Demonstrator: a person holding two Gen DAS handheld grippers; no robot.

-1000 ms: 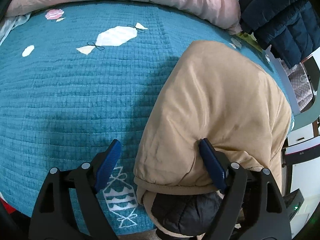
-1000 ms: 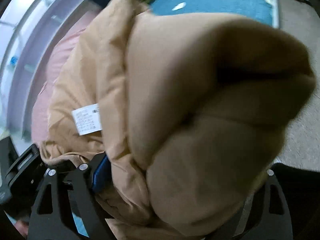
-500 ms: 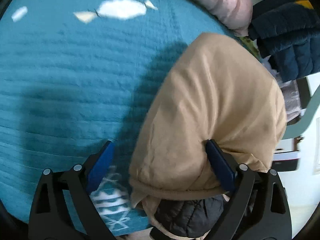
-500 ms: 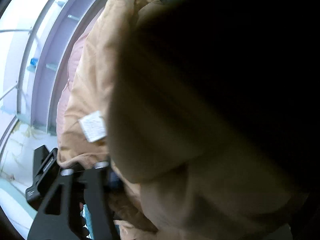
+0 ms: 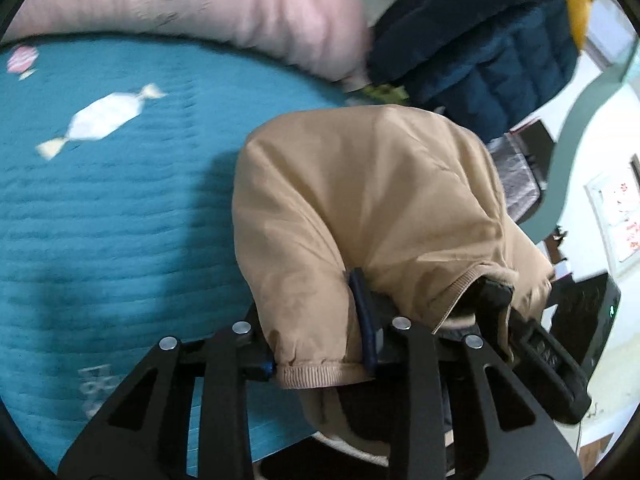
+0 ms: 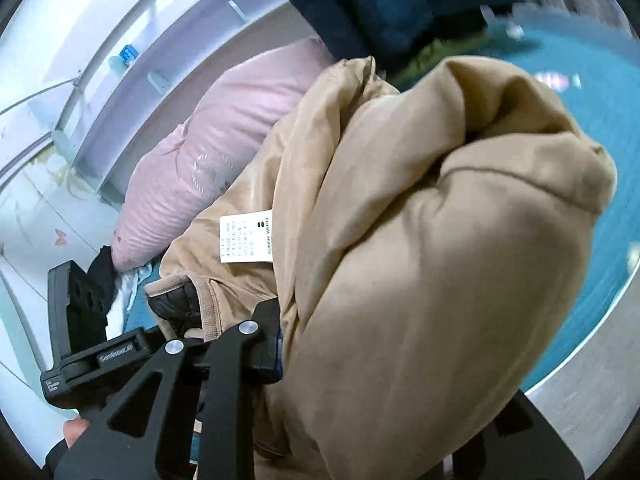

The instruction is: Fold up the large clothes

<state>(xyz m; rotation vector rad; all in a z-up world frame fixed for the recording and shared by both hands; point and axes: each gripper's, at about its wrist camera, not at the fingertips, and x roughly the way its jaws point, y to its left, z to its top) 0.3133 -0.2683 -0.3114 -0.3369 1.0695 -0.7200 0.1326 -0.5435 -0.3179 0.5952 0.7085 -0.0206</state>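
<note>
A tan padded jacket [image 5: 372, 200] with a dark lining is bundled above a teal quilted bedspread [image 5: 112, 208]. My left gripper [image 5: 320, 344] is shut on the jacket's ribbed hem near its edge. In the right wrist view the jacket [image 6: 440, 260] fills the frame, with a white care label [image 6: 246, 236] showing. My right gripper [image 6: 320, 344] is buried in the cloth: its left finger [image 6: 272, 352] presses into the fabric and the right finger is hidden. The left gripper's body [image 6: 92, 332] shows at lower left of the right wrist view.
A pink pillow [image 5: 208, 4] lies along the far side of the bed. A navy puffer jacket [image 5: 480, 52] is piled at the upper right. The bed's edge and grey floor [image 6: 580, 400] are at the right of the right wrist view. White shelves [image 6: 120, 52] stand behind.
My left gripper has closed from wide open onto the jacket's hem. The jacket bundle has lifted and turned, and both views have swung toward the pillow end.
</note>
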